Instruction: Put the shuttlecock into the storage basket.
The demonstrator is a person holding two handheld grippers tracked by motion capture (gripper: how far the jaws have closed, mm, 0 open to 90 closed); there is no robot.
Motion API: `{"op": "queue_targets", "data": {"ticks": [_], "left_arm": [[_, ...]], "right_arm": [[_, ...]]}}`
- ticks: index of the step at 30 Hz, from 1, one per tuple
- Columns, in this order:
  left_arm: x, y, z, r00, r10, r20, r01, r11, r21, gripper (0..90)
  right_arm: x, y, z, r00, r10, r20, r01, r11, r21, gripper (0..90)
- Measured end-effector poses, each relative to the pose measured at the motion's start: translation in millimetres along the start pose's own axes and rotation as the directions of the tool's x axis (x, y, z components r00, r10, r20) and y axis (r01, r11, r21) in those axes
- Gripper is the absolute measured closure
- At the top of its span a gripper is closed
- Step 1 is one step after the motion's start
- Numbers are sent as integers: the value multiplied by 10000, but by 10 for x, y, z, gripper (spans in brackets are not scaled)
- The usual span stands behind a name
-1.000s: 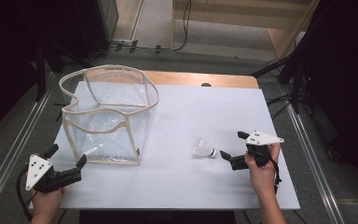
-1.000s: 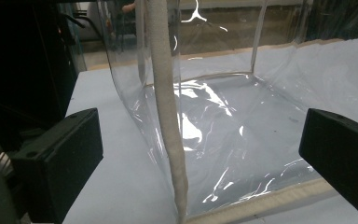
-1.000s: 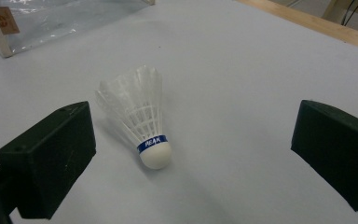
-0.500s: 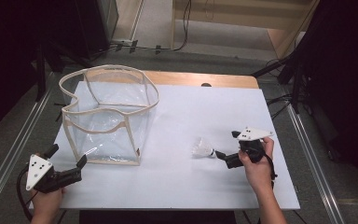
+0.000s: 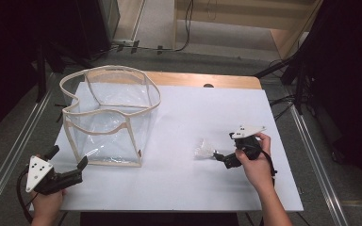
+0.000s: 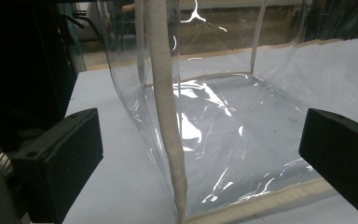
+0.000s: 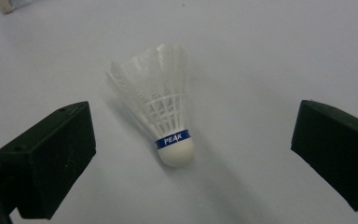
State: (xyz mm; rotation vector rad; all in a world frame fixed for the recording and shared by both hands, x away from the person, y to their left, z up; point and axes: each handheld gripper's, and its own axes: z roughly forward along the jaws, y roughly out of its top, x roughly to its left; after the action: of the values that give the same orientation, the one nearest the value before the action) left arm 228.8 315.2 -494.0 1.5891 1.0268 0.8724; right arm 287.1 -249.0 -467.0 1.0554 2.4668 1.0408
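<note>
A white shuttlecock [image 5: 203, 150] [image 7: 168, 112] with a blue band lies on its side on the white table [image 5: 193, 113], cork end toward my right gripper. That right gripper [image 5: 220, 157] [image 7: 191, 154] is open right beside it, its jaws either side of the cork without touching. A clear plastic bag [image 5: 108, 117] [image 6: 223, 121] with a cream fabric rim stands open at the left of the table. My left gripper [image 5: 68, 162] [image 6: 200, 154] is open near the bag's front left corner, and the cream corner seam [image 6: 168, 121] rises between its jaws.
The table's front edge [image 5: 169, 209] runs just before both hands. A wooden strip [image 5: 202, 80] borders the far side. Metal rails [image 5: 9, 155] and dark stands flank the table left and right. Bare white surface lies between the bag and the shuttlecock.
My right gripper has moved left toward the shuttlecock until its jaws straddle the cork end. The left gripper and the bag have stayed in place.
</note>
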Motion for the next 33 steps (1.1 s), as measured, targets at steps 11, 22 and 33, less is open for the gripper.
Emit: {"op": "queue_targets", "data": {"ticks": [11,22,33], "left_arm": [[5,1,-1,10000,14,36,-14,10000,-13,0],[2,1,1,10000,30,81,-30,10000,-19,0],[2,1,2,10000,25,90,-25,10000,-14,0]], "right_arm": [[57,61,162,9990,-217,-385,257,9940,1060,0],[51,85,346,9977,-171,-657,329,9685,2470,65],[70,114,398,9949,-719,-701,907,9428,3207,415]]}}
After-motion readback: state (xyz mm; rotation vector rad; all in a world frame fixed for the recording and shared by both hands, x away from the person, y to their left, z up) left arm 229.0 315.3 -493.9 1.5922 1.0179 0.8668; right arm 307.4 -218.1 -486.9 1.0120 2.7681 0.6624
